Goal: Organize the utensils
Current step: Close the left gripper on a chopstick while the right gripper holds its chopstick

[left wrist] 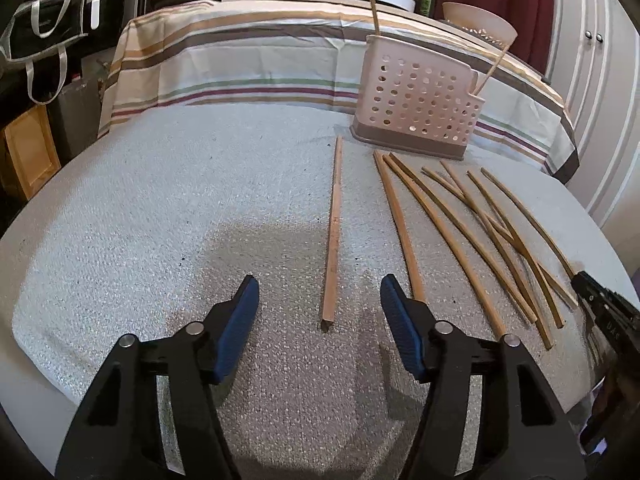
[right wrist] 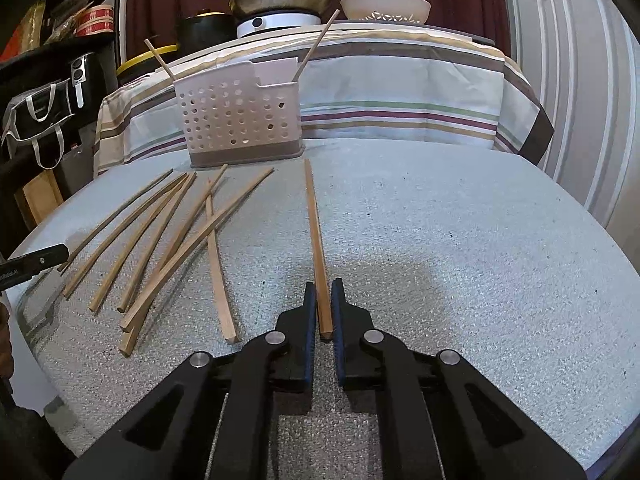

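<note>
Very little can be read. In the right wrist view, the black finger of the left gripper (right wrist: 34, 265), far off to the left of the closed jaws at the picture's edge, carries small white lettering; only its end shows, something like "Robot.AI", and the start is cut off. In the left wrist view, the right gripper (left wrist: 608, 312), far to the right of the open jaws, bears faint raised letters on its black body, too blurred to read with certainty. A red and white striped roll (right wrist: 95, 20) on the shelf, up and left of the jaws, has a printed pattern, not legible.
</note>
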Motion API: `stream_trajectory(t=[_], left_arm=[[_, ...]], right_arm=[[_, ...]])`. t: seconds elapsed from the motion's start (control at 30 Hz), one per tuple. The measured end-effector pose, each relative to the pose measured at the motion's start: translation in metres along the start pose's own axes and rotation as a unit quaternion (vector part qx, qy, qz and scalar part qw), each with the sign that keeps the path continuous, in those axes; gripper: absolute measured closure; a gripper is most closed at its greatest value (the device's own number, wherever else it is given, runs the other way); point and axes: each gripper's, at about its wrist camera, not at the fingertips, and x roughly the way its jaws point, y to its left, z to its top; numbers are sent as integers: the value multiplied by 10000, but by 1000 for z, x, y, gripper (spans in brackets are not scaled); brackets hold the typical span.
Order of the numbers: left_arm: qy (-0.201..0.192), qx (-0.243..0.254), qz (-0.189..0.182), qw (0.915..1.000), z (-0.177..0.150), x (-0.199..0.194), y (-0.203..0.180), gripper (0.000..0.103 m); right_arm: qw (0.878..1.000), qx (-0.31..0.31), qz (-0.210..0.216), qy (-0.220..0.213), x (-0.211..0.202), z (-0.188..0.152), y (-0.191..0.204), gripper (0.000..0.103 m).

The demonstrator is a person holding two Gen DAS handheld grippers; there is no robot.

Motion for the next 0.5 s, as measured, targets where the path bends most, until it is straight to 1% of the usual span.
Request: stream_trajectory(t=[0.1, 0.17, 0.23, 0.3, 0.37, 0.5], left_arm=[[-25, 69, -4, 10000, -4, 1, -2, 51], [-23, 85, -44, 10000, -5, 4, -4, 61], [-81, 149, -44, 9998, -4, 6, -5, 68], [-158, 233, -1, 9996, -4, 7, -8, 70], [-170, 301, 11, 9994, -5, 10, -9, 77], [-236, 298, 74, 9992, -6, 14, -8, 84]], right_arm=[[10000, 9, 2, -20, 0, -1, 0, 95], [10000, 8, 6, -32, 0, -1, 0, 95], [10000, 8, 10, -43, 0, -1, 1, 95], [10000, 14, 9, -50, 0, 0, 1, 95], [10000, 28, 7, -54, 0, -1, 1, 95], [10000, 36, 5, -67, 0, -1, 1, 95]])
